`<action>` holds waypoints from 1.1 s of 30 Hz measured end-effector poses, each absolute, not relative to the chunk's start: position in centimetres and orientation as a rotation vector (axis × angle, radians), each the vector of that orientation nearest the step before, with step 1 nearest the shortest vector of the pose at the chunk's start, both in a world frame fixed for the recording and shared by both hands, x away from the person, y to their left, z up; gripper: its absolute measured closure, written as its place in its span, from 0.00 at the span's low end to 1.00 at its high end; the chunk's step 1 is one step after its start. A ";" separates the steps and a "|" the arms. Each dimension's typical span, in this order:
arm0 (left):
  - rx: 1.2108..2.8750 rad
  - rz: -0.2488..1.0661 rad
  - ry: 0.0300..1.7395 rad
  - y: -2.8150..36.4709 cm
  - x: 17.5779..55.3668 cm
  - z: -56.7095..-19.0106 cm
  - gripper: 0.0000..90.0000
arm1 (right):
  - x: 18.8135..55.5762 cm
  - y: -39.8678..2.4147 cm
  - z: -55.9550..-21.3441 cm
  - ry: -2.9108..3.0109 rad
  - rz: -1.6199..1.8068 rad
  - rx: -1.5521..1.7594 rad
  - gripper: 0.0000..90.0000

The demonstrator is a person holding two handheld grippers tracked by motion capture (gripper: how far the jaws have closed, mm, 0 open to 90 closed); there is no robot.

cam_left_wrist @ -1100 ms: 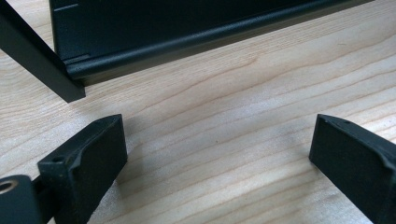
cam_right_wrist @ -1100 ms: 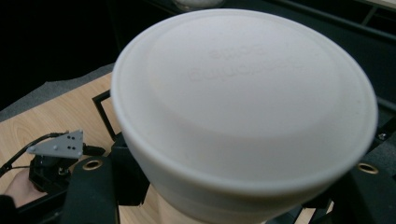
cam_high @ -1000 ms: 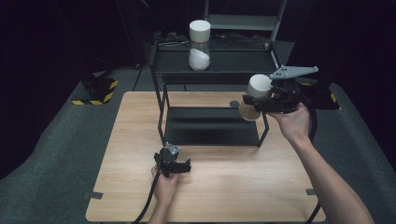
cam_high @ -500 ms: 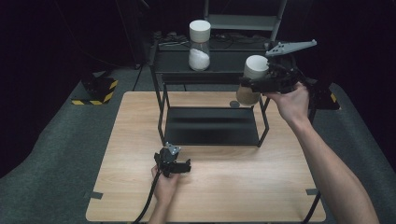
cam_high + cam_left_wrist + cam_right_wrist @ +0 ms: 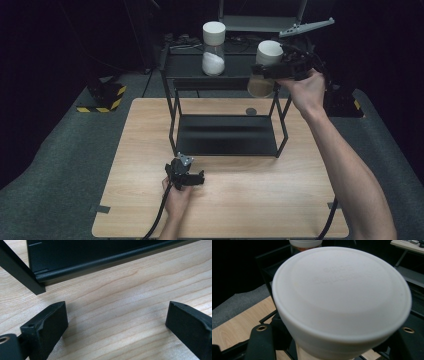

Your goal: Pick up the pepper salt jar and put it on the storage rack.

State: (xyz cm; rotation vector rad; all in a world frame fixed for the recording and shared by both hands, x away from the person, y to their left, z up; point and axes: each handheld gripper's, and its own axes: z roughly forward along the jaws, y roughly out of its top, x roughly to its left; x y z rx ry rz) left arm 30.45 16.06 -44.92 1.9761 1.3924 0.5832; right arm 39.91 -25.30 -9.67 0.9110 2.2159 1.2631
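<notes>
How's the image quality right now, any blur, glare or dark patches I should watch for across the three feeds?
High view: table evenly lit, surroundings near black, so the dark rack blends into them. Right gripper view: the white lid of the held jar sits close and soft, its embossed lettering barely readable. Left gripper view: sharp wood grain, soft shadows beside the open jaws, no glare.
</notes>
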 end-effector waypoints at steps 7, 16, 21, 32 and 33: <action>1.973 0.583 1.395 16.0 30.4 -44.9 0.05 | 41.2 -23.9 -8.3 2.186 1.231 0.962 0.39; 1.973 0.583 1.394 16.1 30.4 -44.9 0.05 | 43.0 -22.0 -7.8 2.131 1.186 1.047 0.39; 1.972 0.583 1.393 16.1 30.4 -45.0 0.05 | 44.0 -21.3 -8.0 2.101 1.166 1.103 0.39; 1.972 0.583 1.393 16.1 30.4 -45.0 0.05 | 45.7 -20.0 -8.8 2.058 1.133 1.164 0.39; 1.973 0.583 1.393 16.1 30.4 -45.0 0.05 | 45.8 -19.9 -8.9 2.055 1.130 1.169 0.39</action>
